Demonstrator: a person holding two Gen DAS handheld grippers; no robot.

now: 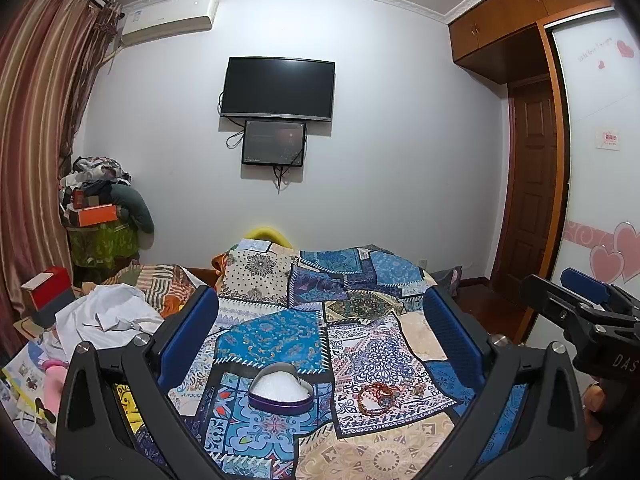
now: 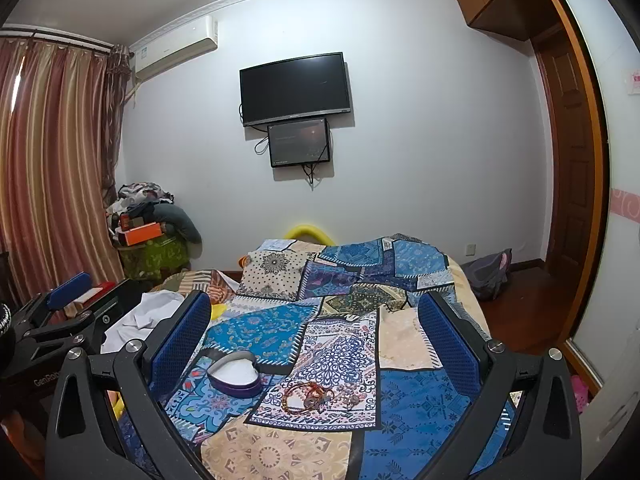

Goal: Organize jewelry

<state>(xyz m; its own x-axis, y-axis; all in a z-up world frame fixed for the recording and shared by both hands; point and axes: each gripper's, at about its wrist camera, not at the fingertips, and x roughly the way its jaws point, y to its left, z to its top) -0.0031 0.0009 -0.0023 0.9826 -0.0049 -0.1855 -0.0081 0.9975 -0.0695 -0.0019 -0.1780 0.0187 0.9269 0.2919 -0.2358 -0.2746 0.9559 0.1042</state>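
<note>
A purple heart-shaped box (image 1: 280, 394) with white padding lies open on the patchwork bedspread (image 1: 280, 332); it also shows in the right wrist view (image 2: 237, 374). A small pile of jewelry (image 1: 380, 396), reddish bead bracelets and small pieces, lies just right of it, and shows in the right wrist view (image 2: 316, 396) too. My left gripper (image 1: 320, 324) is open and empty, held above the box. My right gripper (image 2: 316, 328) is open and empty above the jewelry. Each gripper shows at the other view's edge.
A white cloth (image 1: 104, 312) and striped fabric lie on the bed's left side. Boxes and papers (image 1: 44, 296) clutter the left. A heap of clothes (image 1: 100, 208) stands in the corner. A TV (image 1: 278, 88) hangs on the far wall. A wardrobe and door (image 1: 532, 184) stand right.
</note>
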